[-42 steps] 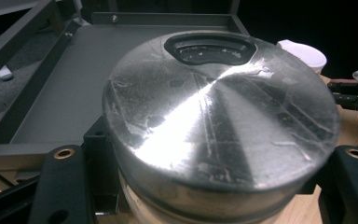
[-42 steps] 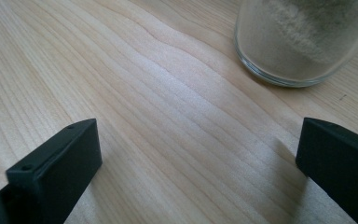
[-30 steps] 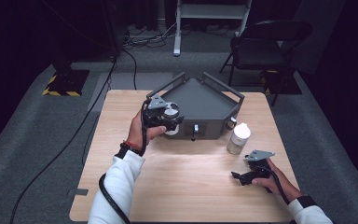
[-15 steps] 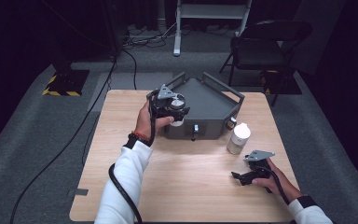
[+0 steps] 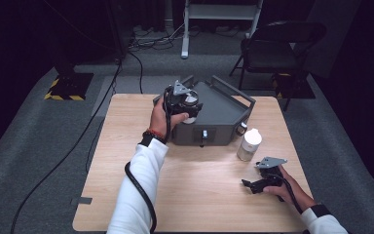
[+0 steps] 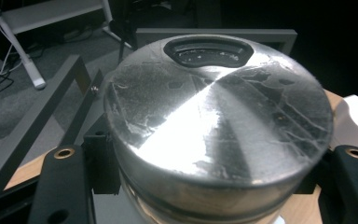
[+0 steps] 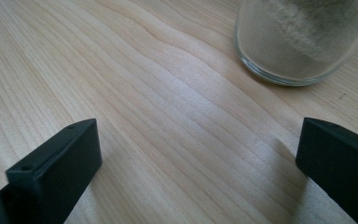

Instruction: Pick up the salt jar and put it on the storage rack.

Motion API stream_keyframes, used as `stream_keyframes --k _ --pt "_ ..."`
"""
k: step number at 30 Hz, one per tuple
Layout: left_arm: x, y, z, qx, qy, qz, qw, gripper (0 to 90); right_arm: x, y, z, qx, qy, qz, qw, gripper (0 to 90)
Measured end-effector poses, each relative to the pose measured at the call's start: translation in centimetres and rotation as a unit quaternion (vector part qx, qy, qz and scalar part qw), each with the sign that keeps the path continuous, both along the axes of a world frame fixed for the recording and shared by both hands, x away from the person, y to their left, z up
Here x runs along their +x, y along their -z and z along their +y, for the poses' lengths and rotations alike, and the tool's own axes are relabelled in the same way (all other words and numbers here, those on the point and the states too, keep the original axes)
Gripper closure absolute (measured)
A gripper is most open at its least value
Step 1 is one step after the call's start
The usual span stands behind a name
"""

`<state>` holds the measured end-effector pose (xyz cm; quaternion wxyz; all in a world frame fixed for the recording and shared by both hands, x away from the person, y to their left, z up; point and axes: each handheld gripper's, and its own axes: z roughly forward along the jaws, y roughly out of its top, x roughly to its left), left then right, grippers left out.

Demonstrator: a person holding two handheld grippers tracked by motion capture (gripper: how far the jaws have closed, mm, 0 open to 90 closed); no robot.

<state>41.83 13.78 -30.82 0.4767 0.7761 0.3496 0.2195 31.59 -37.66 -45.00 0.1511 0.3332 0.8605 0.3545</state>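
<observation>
Over the grey box (image 5: 219, 109), left tool (image 6: 205, 158) clamps a steel can (image 6: 216, 126).

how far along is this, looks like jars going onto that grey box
Done: nothing clearly placed yet. In hand: the left tongs grip a metal-lidded jar, held over the grey box. Left: a white-lidded jar stands on the table; the right tongs rest open beside it.
</observation>
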Motion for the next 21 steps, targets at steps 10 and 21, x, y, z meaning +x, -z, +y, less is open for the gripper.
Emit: stream_keyframes --k 10,21 --pt "1.1 0.4 -1.8 0.011 -0.011 -0.004 0.9999 30.5 0.0 0.0 -0.1 0.0 -0.004 -0.001 1.0 0.0" --pt "2.1 1.9 -2.7 0.011 -0.027 0.01 0.9995 30.5 0.0 0.0 -0.1 -0.001 -0.004 -0.001 1.0 0.0"
